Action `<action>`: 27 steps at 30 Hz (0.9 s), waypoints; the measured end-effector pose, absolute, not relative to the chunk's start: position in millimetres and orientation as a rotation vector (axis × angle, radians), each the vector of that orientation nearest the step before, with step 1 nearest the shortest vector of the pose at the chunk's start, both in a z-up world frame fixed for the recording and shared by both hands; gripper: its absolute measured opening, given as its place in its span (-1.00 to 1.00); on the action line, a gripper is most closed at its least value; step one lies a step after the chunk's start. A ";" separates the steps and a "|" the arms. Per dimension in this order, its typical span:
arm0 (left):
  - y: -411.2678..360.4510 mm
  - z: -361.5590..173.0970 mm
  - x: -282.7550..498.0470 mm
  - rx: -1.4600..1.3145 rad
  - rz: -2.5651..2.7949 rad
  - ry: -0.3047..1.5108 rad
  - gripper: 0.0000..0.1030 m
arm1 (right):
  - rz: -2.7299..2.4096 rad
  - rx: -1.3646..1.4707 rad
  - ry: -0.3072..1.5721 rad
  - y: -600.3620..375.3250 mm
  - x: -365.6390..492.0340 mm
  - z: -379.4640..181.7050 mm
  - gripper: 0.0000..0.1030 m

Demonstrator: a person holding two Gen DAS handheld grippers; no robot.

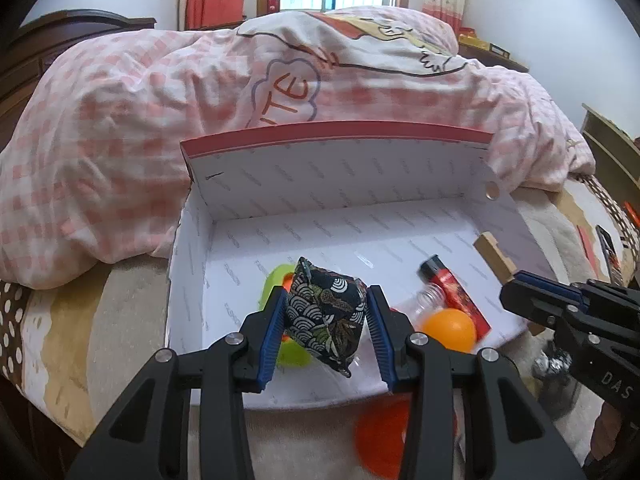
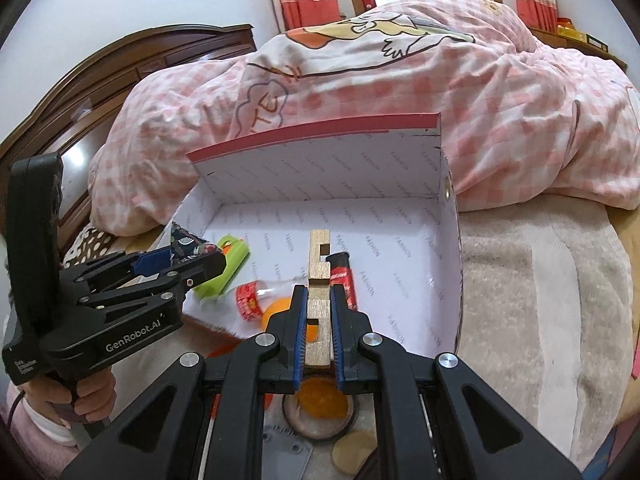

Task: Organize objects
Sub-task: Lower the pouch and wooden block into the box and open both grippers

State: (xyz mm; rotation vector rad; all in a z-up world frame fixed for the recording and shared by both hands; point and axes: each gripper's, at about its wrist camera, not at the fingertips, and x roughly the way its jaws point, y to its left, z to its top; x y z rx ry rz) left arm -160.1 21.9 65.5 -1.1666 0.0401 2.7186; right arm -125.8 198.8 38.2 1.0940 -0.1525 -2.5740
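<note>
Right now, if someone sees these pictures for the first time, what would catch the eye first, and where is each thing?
First, the white box standing open on the bed, in front of the pink checked quilt. Above its near edge, the left gripper is shut on a dark patterned pouch, and the right gripper is shut on a notched wooden block. Inside lie a green cup, a red lighter and an orange ball.

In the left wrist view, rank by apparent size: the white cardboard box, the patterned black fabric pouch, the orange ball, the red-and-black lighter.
1. White cardboard box, by far the largest.
2. Patterned black fabric pouch, though it sits nearest the camera, which inflates it.
3. Orange ball and red-and-black lighter: look alike in size, so unranked.
</note>
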 end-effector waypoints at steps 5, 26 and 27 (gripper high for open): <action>22.0 59.8 -172.7 -1.186 2.726 0.037 -0.23 | -2.590 1.115 -0.159 202.8 -136.7 33.2 -0.76; 27.0 44.7 -187.9 -1.227 2.725 0.056 0.05 | -2.635 1.135 -0.191 208.6 -151.2 21.9 -0.59; 27.9 45.0 -186.9 -1.224 2.721 0.058 0.05 | -2.635 1.133 -0.194 208.8 -150.9 22.0 -0.51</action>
